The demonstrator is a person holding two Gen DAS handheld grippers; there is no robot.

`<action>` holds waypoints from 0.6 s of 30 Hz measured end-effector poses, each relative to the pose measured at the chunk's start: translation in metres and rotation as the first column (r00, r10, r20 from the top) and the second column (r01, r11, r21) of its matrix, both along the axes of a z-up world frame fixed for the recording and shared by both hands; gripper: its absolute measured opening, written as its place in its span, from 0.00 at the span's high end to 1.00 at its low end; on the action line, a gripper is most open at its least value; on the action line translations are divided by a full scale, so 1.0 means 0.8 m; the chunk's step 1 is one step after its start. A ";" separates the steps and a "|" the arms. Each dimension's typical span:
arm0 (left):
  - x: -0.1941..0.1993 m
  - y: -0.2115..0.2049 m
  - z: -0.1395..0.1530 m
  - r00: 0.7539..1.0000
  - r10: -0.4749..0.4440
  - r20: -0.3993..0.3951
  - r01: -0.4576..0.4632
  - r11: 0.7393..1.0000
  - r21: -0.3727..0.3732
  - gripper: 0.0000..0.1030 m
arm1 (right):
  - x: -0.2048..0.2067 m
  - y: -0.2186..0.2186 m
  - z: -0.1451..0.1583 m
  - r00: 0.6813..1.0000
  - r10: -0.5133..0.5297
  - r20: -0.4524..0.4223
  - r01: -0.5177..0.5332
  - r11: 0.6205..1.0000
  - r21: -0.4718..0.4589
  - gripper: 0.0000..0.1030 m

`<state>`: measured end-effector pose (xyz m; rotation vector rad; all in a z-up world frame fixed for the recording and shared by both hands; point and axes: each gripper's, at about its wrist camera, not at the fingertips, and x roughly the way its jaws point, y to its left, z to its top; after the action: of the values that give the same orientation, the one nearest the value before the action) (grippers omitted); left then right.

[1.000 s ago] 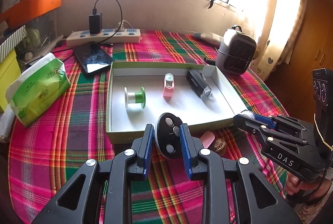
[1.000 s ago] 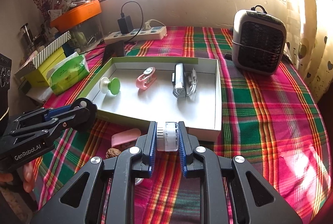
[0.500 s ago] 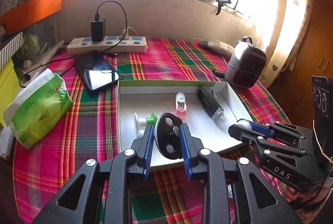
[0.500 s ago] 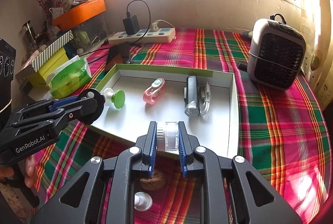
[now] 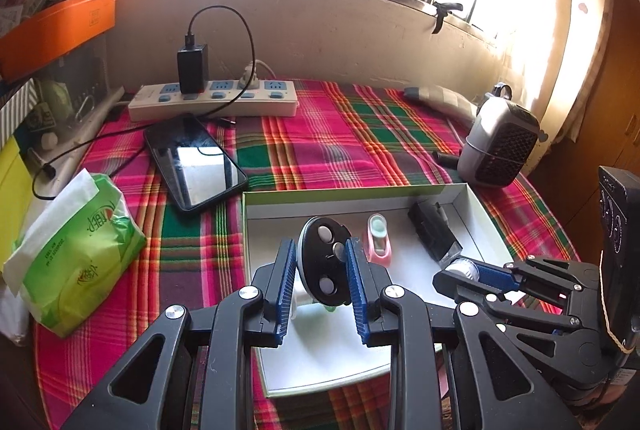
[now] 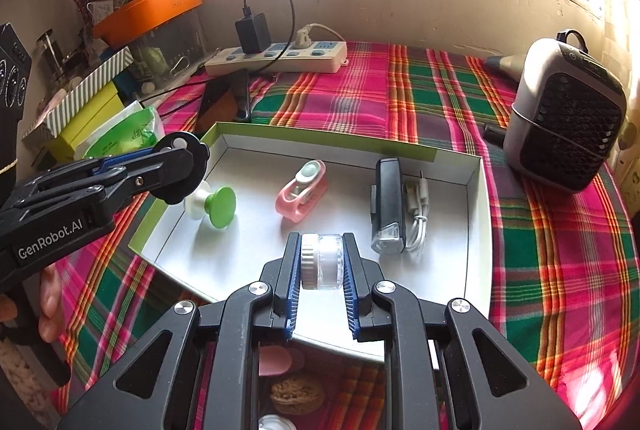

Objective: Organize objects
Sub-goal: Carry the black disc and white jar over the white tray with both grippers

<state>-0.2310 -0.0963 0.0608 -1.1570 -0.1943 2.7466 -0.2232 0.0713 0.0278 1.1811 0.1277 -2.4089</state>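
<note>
right wrist view: my right gripper [image 6: 320,262] clenches a small clear jar [image 6: 322,261] over the white tray [image 6: 474,214]; bare floor lies at twelve o'clock. my left gripper [image 5: 320,262] grips a black disc [image 5: 325,264] over the tray's left half.

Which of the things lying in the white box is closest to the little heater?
The black bike light with its coiled white cable, at the box's heater side; the pink clip and green-and-white spool lie farther away.
</note>
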 end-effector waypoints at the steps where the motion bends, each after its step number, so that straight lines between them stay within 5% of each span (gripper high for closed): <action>1: -0.004 -0.001 -0.001 1.000 0.000 0.005 0.000 1.000 -0.001 0.77 | -0.003 -0.001 -0.002 1.000 -0.005 0.004 0.005 1.000 0.005 0.81; 18: -0.047 0.001 -0.027 0.998 -0.018 0.068 0.019 1.000 -0.020 0.77 | -0.040 -0.013 -0.017 0.999 -0.011 0.040 0.010 0.999 0.034 0.81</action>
<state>-0.2689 -0.0952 0.0394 -1.2519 -0.1630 2.7018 -0.2552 0.0606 0.0144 1.2469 0.1505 -2.3993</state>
